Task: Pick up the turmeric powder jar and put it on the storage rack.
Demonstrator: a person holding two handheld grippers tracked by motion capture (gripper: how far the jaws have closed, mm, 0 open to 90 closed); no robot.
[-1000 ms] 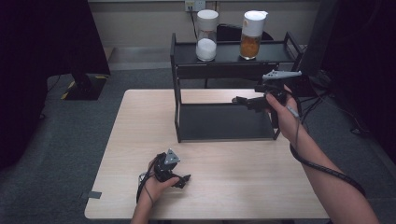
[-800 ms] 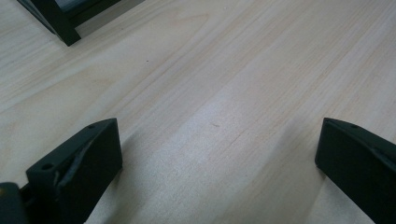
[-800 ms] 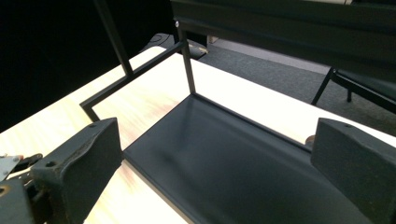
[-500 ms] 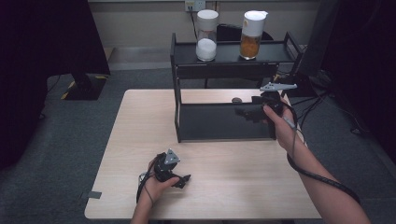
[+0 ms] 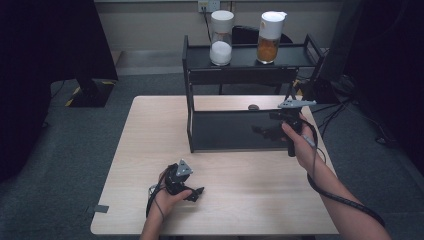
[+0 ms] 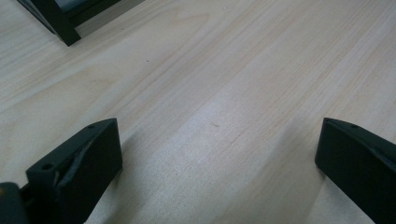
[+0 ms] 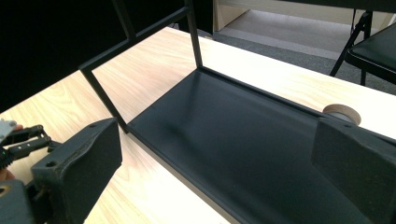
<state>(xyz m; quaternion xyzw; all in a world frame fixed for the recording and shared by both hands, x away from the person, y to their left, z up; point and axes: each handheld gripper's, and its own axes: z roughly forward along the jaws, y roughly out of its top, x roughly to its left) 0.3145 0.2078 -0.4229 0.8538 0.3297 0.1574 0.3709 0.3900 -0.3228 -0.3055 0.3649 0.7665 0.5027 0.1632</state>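
High view: my right gripper (image 5: 267,131) hovers empty over the lower tray of the black two-tier metal rack (image 5: 189,120); I judge this a reach or a retreat, and any next move needs a target chosen first. My left gripper (image 5: 196,192) rests on the pale wooden table (image 5: 250,200); grey carpet surrounds it.

Left gripper view: jaws spread wide on bare wood.

Right gripper view: jaws wide, nothing between; a small round brown disc (image 7: 342,112) lies behind the rack.
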